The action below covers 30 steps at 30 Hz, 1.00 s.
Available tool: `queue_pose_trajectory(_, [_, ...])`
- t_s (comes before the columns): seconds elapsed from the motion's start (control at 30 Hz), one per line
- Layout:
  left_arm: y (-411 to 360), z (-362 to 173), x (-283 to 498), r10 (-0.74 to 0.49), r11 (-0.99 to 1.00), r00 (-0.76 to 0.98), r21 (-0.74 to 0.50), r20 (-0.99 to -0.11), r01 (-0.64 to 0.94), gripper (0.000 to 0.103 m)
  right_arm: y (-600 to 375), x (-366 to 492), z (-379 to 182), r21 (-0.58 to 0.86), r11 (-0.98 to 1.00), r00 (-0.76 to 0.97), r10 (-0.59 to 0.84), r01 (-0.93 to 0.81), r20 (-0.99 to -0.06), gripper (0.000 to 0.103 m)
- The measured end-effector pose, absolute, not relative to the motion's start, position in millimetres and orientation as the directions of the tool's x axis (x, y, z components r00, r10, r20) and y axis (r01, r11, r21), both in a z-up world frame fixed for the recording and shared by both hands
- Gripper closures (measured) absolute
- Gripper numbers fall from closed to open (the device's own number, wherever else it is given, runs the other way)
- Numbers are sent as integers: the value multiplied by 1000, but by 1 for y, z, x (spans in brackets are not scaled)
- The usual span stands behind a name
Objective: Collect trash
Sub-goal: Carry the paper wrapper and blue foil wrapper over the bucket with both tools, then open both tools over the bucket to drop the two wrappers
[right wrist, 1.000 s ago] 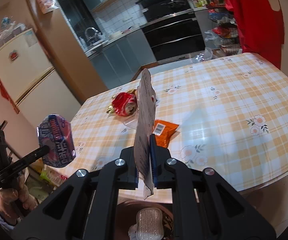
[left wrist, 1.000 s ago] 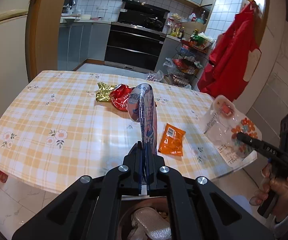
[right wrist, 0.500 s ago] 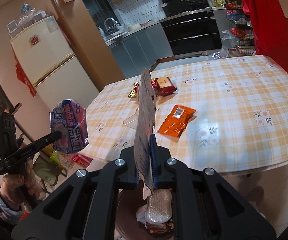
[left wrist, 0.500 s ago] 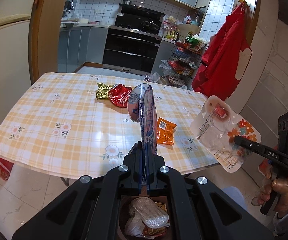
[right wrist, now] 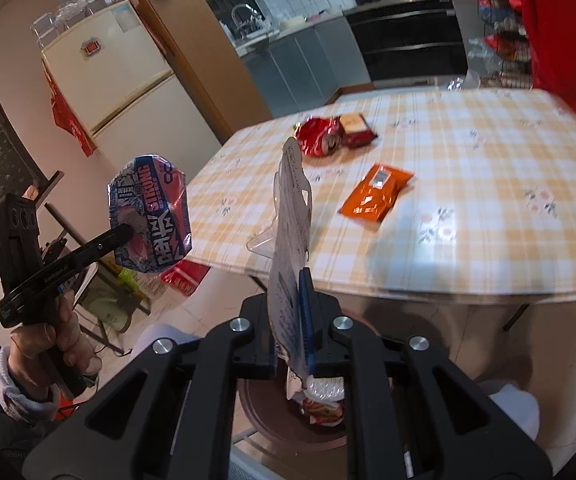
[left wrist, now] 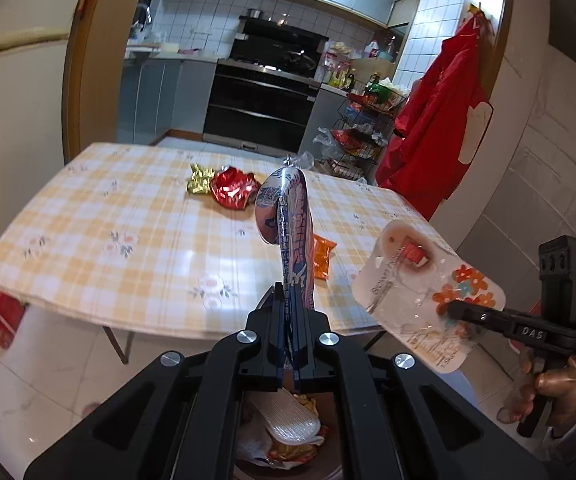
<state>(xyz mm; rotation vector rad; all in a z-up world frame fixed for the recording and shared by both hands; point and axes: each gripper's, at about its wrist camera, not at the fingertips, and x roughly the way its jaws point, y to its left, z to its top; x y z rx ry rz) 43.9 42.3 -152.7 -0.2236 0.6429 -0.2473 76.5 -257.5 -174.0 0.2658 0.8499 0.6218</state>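
A blue-and-pink snack wrapper (left wrist: 288, 224) is pinched flat between the closed jaws of the left gripper (left wrist: 288, 312), and a clear plastic package (right wrist: 292, 216) printed with orange flowers is clamped the same way in the right gripper (right wrist: 294, 312). Both pieces are held off the table's near edge, above a brown trash bin (right wrist: 271, 420) that is already partly filled with wrappers. The step in hand is judged to be the carry to the bin. For the next move, each gripper would need to be centred over the bin's mouth and its jaws released so the pieces drop in. On the checked table (left wrist: 87, 240) an orange packet (right wrist: 376, 192), a crushed red wrapper (left wrist: 231, 188) and a gold wrapper (left wrist: 199, 178) are left to be collected.
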Motion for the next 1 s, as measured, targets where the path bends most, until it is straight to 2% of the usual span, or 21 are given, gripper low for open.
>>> queue_pose_trajectory(0.4, [48, -165, 35, -308, 936, 779, -321, -547, 145, 100, -221, 76, -199, 464, 762, 381, 635, -451, -672, 89])
queue_pose_trajectory(0.53, [53, -166, 30, -303, 936, 785, -323, -540, 140, 100, -210, 76, -203, 466, 753, 351, 640, -465, -684, 86])
queue_pose_trajectory(0.73, [57, -174, 27, -310, 931, 778, -339, -547, 133, 100, -208, 76, -201, 453, 767, 376, 626, -454, -683, 61])
queue_pose_trajectory(0.83, [56, -179, 26, -317, 930, 769, -340, -555, 139, 100, -212, 76, -196, 409, 801, 427, 585, -438, -689, 40])
queue_pose_trajectory(0.87, [54, -180, 26, -320, 930, 765, -340, -559, 141, 100, -215, 77, -194, 388, 818, 454, 563, -424, -691, 28])
queue_pose_trajectory(0.9, [52, -183, 26, -325, 929, 758, -340, -565, 145, 100, -219, 77, -192, 376, 829, 477, 549, -413, -687, 22])
queue_pose_trajectory(1.0, [45, -188, 27, -339, 927, 740, -340, -580, 158, 100, -230, 79, -189, 356, 855, 523, 513, -376, -681, 12])
